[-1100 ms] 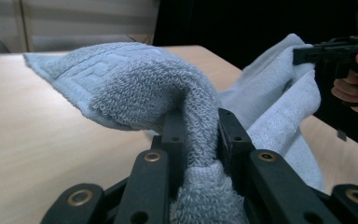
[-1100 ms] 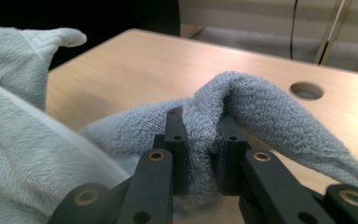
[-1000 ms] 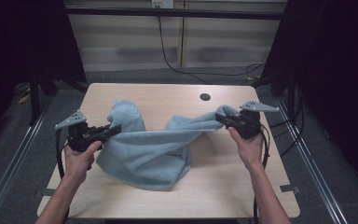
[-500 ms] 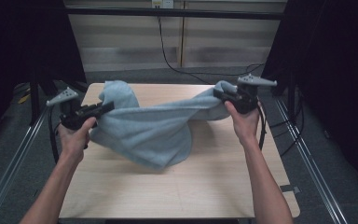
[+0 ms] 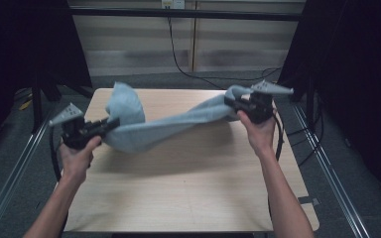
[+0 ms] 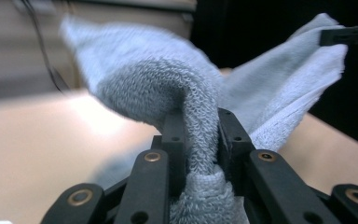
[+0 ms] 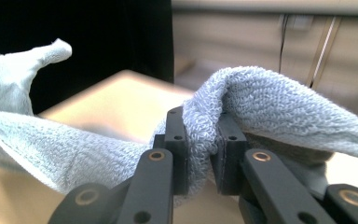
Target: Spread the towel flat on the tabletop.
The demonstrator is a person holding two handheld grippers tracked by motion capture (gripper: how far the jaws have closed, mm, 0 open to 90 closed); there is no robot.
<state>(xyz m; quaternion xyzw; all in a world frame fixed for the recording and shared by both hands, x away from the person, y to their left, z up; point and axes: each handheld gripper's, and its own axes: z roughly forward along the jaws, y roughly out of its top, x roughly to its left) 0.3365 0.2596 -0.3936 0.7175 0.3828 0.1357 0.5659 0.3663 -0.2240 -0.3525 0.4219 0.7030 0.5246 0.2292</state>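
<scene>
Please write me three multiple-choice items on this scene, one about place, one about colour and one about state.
1. Where is the towel?
A. flat on the table
B. stretched between both tongs above the table
C. on the floor

2. What colour is the towel?
A. light blue
B. red
C. black

3. How do the left tongs stand?
A. wide open
B. shut on the towel
C. lying on the table

Answers:
1 B: the towel spans from the left tongs to the right tongs over the table.
2 A: its terry is pale blue.
3 B: their jaws pinch cloth.

towel (image 5: 168, 126) above table (image 5: 188, 193) | between left tool (image 5: 110, 125), right tool (image 5: 232, 104)
</scene>
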